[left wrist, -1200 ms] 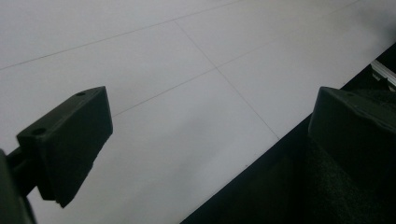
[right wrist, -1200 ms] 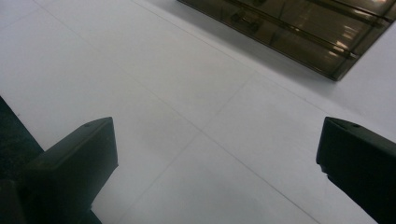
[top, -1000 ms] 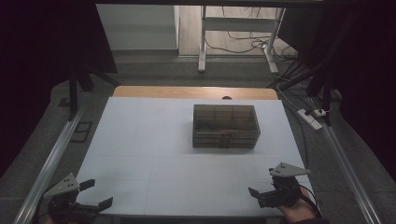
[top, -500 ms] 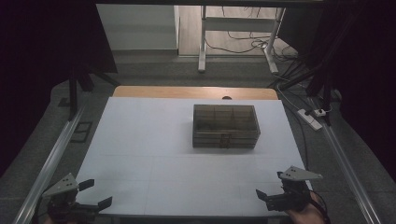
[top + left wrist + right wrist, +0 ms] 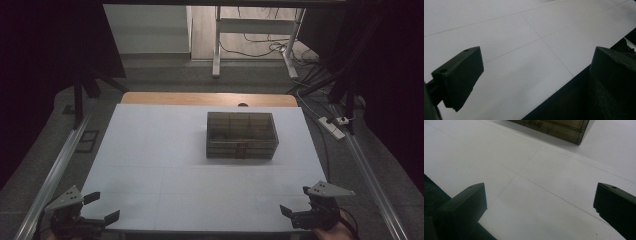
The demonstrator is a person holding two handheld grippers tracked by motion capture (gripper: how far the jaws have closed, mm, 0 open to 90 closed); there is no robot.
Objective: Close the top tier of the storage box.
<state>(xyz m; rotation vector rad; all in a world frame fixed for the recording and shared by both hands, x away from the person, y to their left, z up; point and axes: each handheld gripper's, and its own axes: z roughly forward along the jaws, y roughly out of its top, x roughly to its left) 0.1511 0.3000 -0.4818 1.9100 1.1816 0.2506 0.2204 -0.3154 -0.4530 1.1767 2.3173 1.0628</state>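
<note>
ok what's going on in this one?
A person holds a two-jaw gripper in each hand at the near edge of a white table. The left gripper and right gripper are both open and empty, touching nothing. A dark translucent compartment box sits closed, latch facing the person, toward the far side, well apart from both grippers.

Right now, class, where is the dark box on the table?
In the high view the dark box sits right of centre on the white table, towards its far edge, well apart from both grippers.

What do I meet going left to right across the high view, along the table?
Left tool at the near left corner → compartment box, shut, farther back on the white table → right tool at the near right corner.
</note>
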